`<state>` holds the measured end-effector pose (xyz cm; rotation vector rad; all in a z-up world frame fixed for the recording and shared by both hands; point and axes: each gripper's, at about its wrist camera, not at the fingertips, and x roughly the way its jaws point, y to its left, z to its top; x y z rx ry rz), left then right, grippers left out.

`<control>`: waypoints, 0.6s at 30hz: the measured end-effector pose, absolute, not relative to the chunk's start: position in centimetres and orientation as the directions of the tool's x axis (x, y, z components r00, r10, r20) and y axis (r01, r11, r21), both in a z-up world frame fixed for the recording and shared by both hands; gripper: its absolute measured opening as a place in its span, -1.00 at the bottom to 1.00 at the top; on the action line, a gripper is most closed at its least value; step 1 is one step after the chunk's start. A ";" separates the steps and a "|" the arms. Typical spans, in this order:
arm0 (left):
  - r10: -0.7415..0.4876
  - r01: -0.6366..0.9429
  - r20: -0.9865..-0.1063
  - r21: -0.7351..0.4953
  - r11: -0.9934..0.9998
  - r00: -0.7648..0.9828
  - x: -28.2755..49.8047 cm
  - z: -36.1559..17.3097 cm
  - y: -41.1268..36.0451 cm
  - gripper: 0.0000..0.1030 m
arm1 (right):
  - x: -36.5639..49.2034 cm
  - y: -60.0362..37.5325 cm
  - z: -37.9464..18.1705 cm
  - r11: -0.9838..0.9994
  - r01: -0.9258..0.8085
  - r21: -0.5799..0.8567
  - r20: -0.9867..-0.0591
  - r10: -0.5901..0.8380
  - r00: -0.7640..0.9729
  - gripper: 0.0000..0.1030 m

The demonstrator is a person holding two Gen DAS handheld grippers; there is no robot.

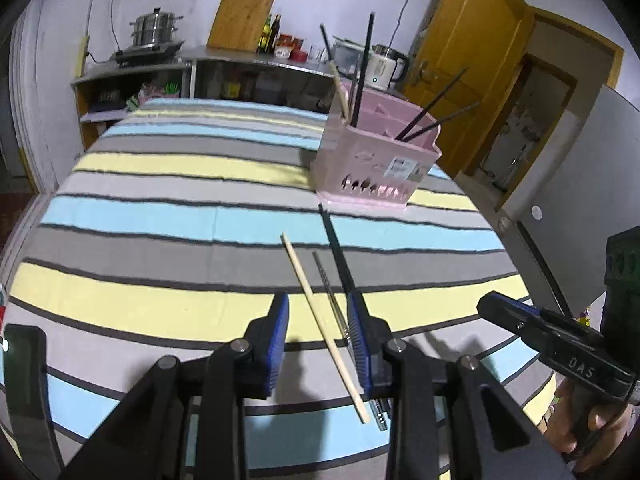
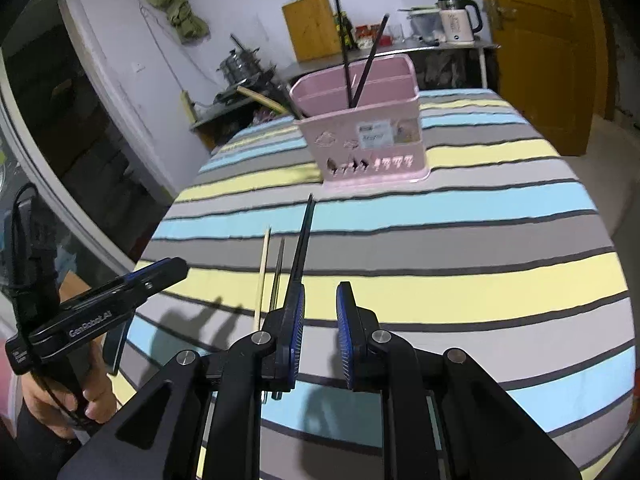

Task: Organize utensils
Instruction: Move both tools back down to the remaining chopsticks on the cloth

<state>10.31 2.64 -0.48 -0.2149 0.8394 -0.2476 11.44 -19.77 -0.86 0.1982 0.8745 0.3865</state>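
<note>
Three chopsticks lie side by side on the striped tablecloth [image 1: 168,216]: a wooden one [image 1: 320,320], a thin metal one [image 1: 330,296] and a black one [image 1: 336,248]. My left gripper [image 1: 320,340] hovers over their near ends with its jaws apart. The wooden stick runs through the gap untouched, and the black one passes behind the right pad [image 1: 360,344]. My right gripper [image 2: 320,332] stands open and empty just right of the black chopstick [image 2: 304,240]. Behind them stands a pink utensil holder [image 1: 376,160] [image 2: 360,136] with several chopsticks upright in it.
A counter [image 1: 240,60] along the back wall carries a steamer pot, a cutting board, bottles and a kettle [image 2: 456,20]. An orange door [image 1: 472,60] stands at the right. The table's rounded edge drops off left and right. A hand [image 2: 80,400] holds the left gripper [image 2: 168,272].
</note>
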 end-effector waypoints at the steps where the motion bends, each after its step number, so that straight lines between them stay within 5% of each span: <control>1: -0.301 0.131 -0.709 -0.285 0.949 0.638 10.4 -0.8 2.6 -0.39 | 11.6 -19.6 -0.9 0.912 -0.251 0.325 -0.709 0.411 0.574 -0.68; 18: -0.277 0.081 -0.794 -0.279 0.957 0.541 16.9 -6.6 1.9 -0.39 | 18.1 -15.1 -5.7 0.909 -0.271 0.317 -0.781 0.412 0.469 -0.72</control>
